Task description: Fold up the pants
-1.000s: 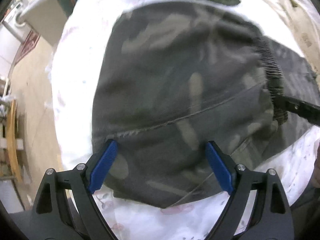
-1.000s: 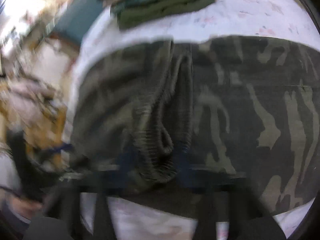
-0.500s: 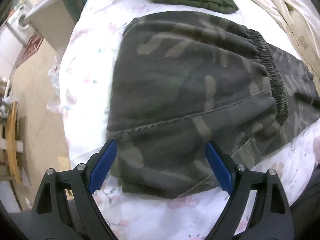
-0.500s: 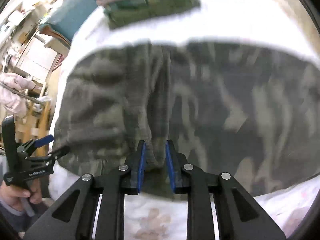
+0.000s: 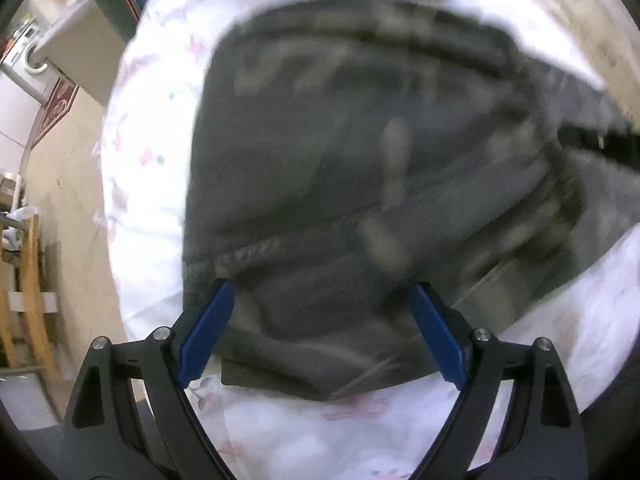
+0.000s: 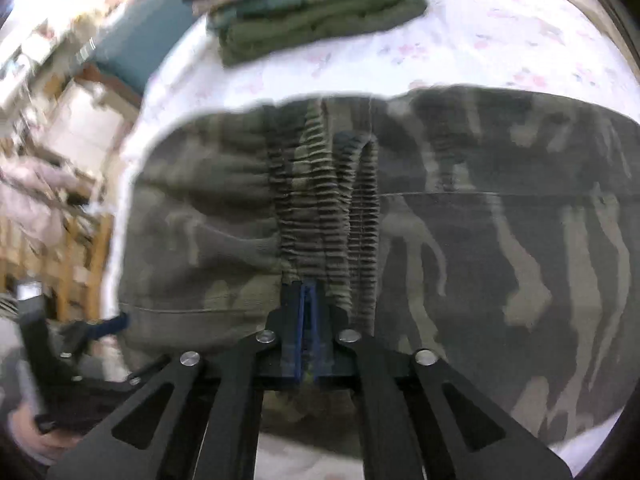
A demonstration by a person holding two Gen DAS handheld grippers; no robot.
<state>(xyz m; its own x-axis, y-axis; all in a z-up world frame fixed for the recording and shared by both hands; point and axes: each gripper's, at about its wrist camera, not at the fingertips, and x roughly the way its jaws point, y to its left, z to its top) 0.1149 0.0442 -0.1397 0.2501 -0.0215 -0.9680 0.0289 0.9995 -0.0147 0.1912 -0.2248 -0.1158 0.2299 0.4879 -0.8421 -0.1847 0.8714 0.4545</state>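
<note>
Camouflage pants [image 5: 360, 168] lie flat on a white flowered sheet [image 5: 152, 128]. In the right wrist view the pants [image 6: 500, 240] fill the frame, with the ribbed elastic waistband [image 6: 320, 200] running down the middle. My right gripper [image 6: 306, 304] is shut on the waistband's near edge. My left gripper [image 5: 320, 320] is open, its blue pads [image 5: 206, 332] spread over the pants' near corner, above the cloth. The left view is blurred. The right gripper shows as a dark bar at that view's right edge [image 5: 600, 146].
A stack of folded clothes [image 6: 312, 12] sits at the far side of the sheet. The bed edge falls off to the left, with floor [image 5: 64, 208], a wooden frame [image 5: 28, 288] and a teal chair [image 6: 140, 52] beyond.
My right gripper has closed fully on the waistband. My left gripper has moved down closer over the pants' near corner, still open.
</note>
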